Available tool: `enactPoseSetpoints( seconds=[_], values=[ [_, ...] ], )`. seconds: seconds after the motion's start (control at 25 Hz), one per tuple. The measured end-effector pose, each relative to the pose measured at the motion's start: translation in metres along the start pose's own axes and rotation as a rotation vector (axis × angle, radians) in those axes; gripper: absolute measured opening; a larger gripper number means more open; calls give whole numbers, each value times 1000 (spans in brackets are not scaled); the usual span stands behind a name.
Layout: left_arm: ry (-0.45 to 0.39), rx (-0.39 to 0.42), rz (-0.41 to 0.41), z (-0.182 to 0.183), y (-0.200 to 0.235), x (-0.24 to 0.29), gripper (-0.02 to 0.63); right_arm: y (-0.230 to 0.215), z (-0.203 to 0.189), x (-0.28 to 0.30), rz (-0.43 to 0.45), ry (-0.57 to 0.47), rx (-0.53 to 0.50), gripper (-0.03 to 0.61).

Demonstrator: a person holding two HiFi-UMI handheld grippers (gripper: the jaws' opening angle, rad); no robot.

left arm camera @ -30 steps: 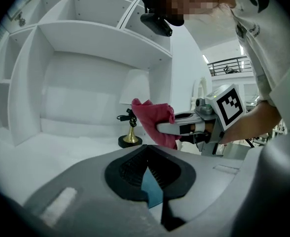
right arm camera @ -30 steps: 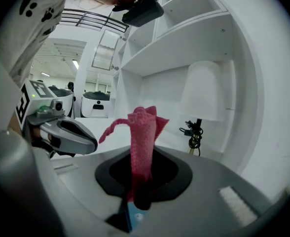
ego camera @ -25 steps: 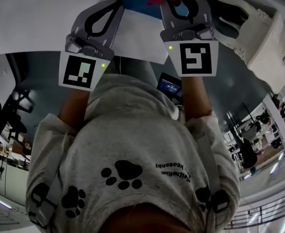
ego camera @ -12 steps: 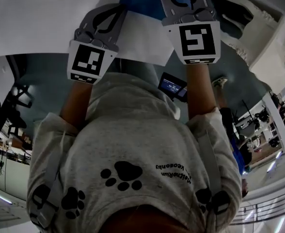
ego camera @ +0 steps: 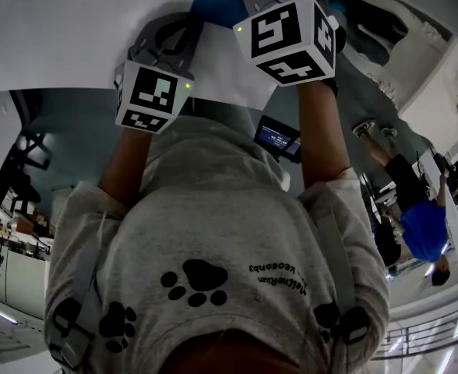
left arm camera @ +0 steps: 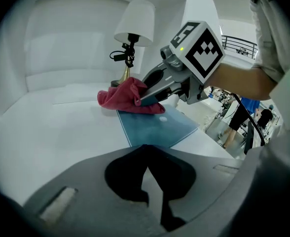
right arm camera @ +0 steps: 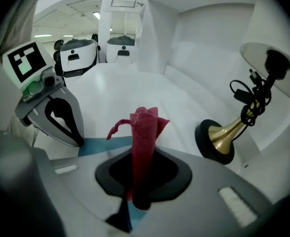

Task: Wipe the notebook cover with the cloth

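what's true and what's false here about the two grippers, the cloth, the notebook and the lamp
1. The right gripper is shut on the red terry cloth. True.
2. The cloth touches the flat blue notebook. True.
3. The left gripper holds a second cloth. False: its jaws are together with nothing between them.
4. The white-shaded lamp with a brass base lies tipped over. False: it stands upright on the white table.
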State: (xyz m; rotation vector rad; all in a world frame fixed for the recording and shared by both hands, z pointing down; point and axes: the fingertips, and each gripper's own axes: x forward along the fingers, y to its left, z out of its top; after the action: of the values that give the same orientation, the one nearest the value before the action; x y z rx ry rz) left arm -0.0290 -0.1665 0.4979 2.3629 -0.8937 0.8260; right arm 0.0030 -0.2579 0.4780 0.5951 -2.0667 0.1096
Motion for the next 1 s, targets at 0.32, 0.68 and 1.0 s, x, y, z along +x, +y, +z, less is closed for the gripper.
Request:
enactPoseSetpoints(
  seconds=[0.32,0.68,1.0],
  values=[
    [12,-10,-4,-1,2,3,-2,2,-7,14,45,126,-18,44],
    [9,-12,4,-4,3,3,-2,-11,-45,-3,41,202,20,44],
    [6,-6,14,-3,4,0,-2,-23,-96,-34,-14,282,72,44]
  ],
)
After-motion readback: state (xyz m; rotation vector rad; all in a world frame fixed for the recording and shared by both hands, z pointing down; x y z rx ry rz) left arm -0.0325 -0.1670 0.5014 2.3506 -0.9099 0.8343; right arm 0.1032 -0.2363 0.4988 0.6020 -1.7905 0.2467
